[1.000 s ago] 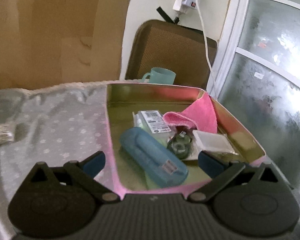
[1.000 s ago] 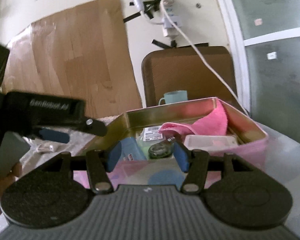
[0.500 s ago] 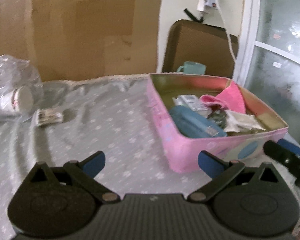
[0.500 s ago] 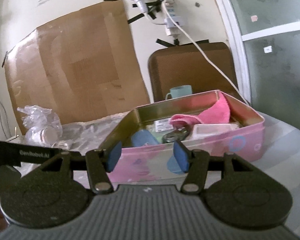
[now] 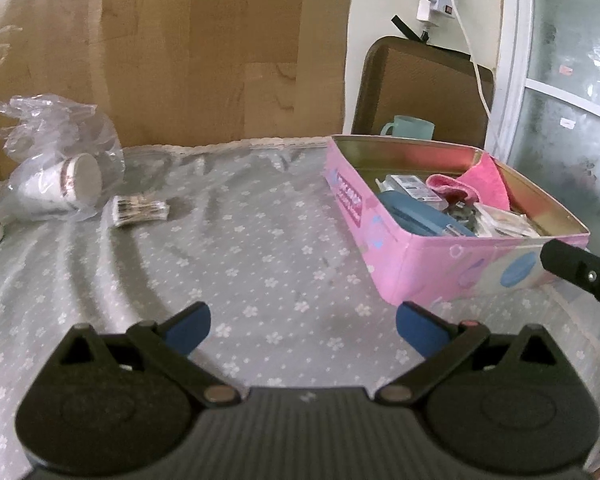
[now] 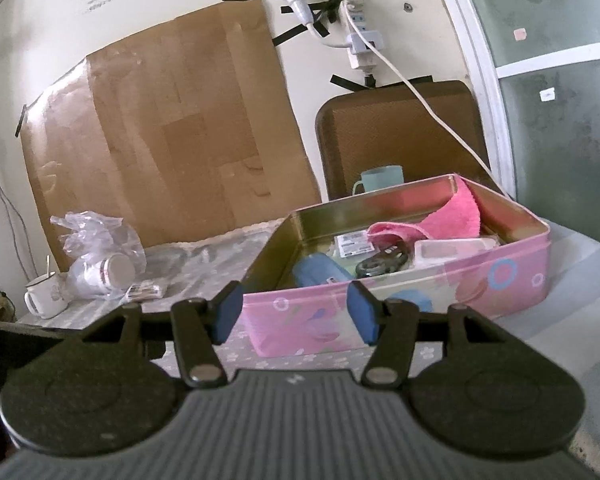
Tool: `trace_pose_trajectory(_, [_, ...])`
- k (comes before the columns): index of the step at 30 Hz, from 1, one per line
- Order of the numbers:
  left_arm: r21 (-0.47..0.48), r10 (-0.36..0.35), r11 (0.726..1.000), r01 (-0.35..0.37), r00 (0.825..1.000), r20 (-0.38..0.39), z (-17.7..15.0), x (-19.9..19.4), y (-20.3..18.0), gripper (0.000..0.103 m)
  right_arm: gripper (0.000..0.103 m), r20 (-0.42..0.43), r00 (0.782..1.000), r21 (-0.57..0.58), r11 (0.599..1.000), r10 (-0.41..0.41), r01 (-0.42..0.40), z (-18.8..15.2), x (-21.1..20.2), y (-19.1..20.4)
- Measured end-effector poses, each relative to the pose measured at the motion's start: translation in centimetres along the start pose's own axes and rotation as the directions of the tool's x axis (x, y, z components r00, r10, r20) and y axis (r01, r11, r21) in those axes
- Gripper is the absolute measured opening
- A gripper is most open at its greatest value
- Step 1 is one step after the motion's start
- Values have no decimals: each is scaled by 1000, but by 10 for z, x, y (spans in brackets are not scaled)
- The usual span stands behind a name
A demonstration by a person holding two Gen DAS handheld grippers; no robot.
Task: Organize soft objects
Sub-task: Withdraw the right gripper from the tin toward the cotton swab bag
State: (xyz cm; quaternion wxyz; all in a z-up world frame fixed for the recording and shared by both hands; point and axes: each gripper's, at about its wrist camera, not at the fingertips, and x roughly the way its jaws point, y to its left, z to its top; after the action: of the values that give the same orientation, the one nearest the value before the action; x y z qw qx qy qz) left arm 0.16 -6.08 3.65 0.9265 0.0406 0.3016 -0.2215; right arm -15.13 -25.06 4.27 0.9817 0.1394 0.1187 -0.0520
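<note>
Left tongs (image 5: 302,322): released, blue pads spread wide, nothing between them. They hang over bare grey flowered cloth (image 5: 240,248), angled down at the table.

Right tongs (image 6: 296,314): released too, pads about half apart, nothing gripped. The near wall of the pink tin (image 6: 420,292) shows through the gap, but the pads don't touch it.

From the left tongs, the tin sits at about 2 o'clock, near the table's right edge. From the right tongs it's dead ahead, 12 to 1 o'clock.

Soft things are already inside: a pink towel (image 6: 452,216) draped up over the back right corner, likely dropped in rather than folded, and a blue pouch (image 6: 320,270) lying flat along the near left side. Small packets and a clear plastic case (image 6: 448,250) fill the rest.

Left on the cloth, at 10 to 11 o'clock from the left tongs: a small wrapped bundle (image 5: 140,210), and just past it a crumpled plastic bag with paper cups (image 5: 56,184). A white mug (image 6: 44,294) sits at the far left edge.

My read: both tongs are empty and between picks. The bundle looks like the next candidate, and the left tongs have the clearer line to it.
</note>
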Motion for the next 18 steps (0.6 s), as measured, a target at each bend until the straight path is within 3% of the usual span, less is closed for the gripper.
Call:
trace_pose_trajectory(13, [39, 42, 998, -42, 999, 6, -11, -13, -4, 103, 64, -5, 1000, 21, 1000, 3, -3, -6, -4, 8])
trace_pose_trajectory(18, [21, 66, 998, -66, 998, 13, -12, -14, 3, 103, 71, -7, 1000, 32, 999, 7, -6, -7, -4, 8])
